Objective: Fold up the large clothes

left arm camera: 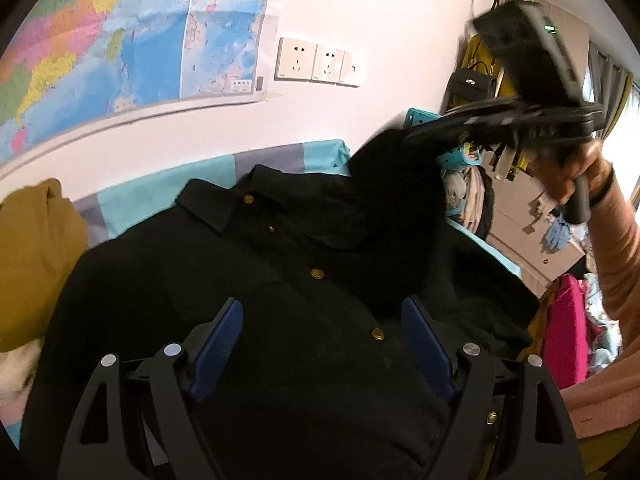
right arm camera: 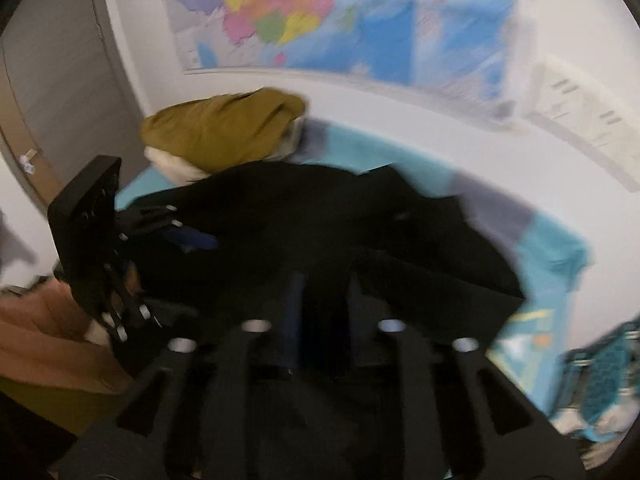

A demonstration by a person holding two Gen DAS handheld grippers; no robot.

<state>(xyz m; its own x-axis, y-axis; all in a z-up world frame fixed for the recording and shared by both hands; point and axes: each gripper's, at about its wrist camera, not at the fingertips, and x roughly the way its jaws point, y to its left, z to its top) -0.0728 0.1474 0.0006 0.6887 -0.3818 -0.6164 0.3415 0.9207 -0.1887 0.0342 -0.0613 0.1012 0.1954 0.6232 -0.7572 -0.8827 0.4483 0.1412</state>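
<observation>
A black jacket (left arm camera: 280, 248) with gold buttons lies front up on the teal and grey bed sheet (left arm camera: 168, 188), collar toward the wall. My left gripper (left arm camera: 322, 304) hangs open just above its buttoned front, nothing between the blue pads (left arm camera: 218, 344). My right gripper (left arm camera: 416, 130) is raised at the upper right in a hand (left arm camera: 576, 176). A black sleeve (left arm camera: 384, 168) rises up to its tips. In the blurred right wrist view the right gripper (right arm camera: 324, 284) has its jaws a little apart over the jacket (right arm camera: 360, 220); no cloth shows pinched between them. The left gripper (right arm camera: 160, 248) shows at the left.
A mustard garment (left arm camera: 36, 260) lies on pale cloth at the bed's left end (right arm camera: 224, 132). A wall map (left arm camera: 120, 40) and sockets (left arm camera: 316, 66) are behind the bed. Bags, boxes and a pink item (left arm camera: 568, 332) crowd the right side. A peach sleeve (left arm camera: 616, 264) crosses there.
</observation>
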